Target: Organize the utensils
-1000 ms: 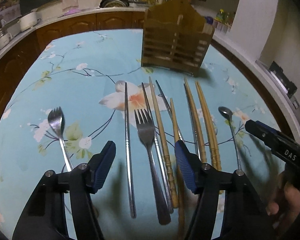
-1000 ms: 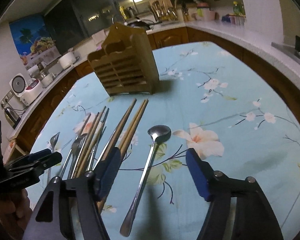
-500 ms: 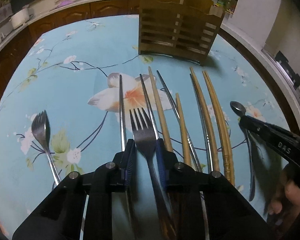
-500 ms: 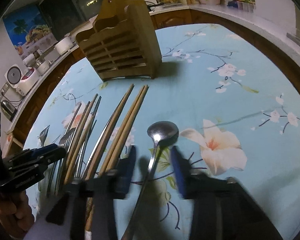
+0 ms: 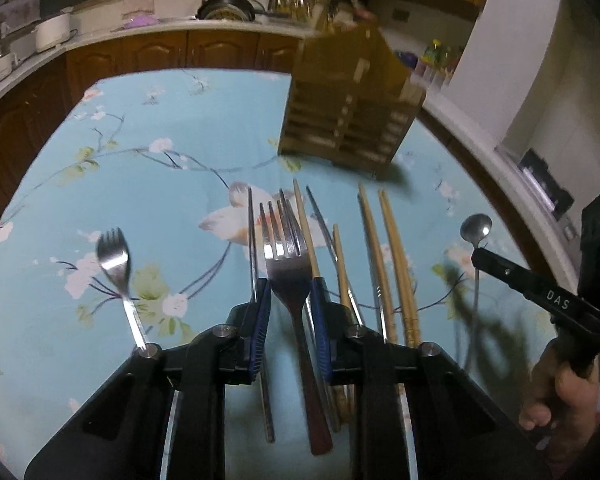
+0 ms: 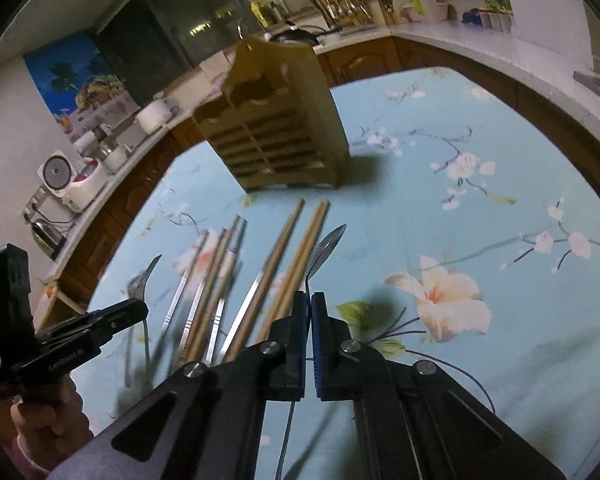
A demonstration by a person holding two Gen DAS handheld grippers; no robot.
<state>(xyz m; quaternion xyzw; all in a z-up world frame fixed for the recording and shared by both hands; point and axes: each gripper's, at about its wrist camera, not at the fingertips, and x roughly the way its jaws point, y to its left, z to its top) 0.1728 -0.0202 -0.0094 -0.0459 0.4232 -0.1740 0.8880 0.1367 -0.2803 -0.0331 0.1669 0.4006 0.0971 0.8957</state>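
My desk (image 5: 148,184) wears a pale blue flowered cloth. On it stand a slatted wooden holder (image 5: 352,120) (far side), and nearer me lie a small fork (image 5: 114,260) apart, then metal and wooden chopsticks (image 5: 392,264) side by side.

White letters "DAS" stand on the black arm of the right gripper (image 5: 476,258), seen at the right edge of the left wrist view. The left gripper (image 6: 138,310) carries white lettering too, blurred beyond reading.
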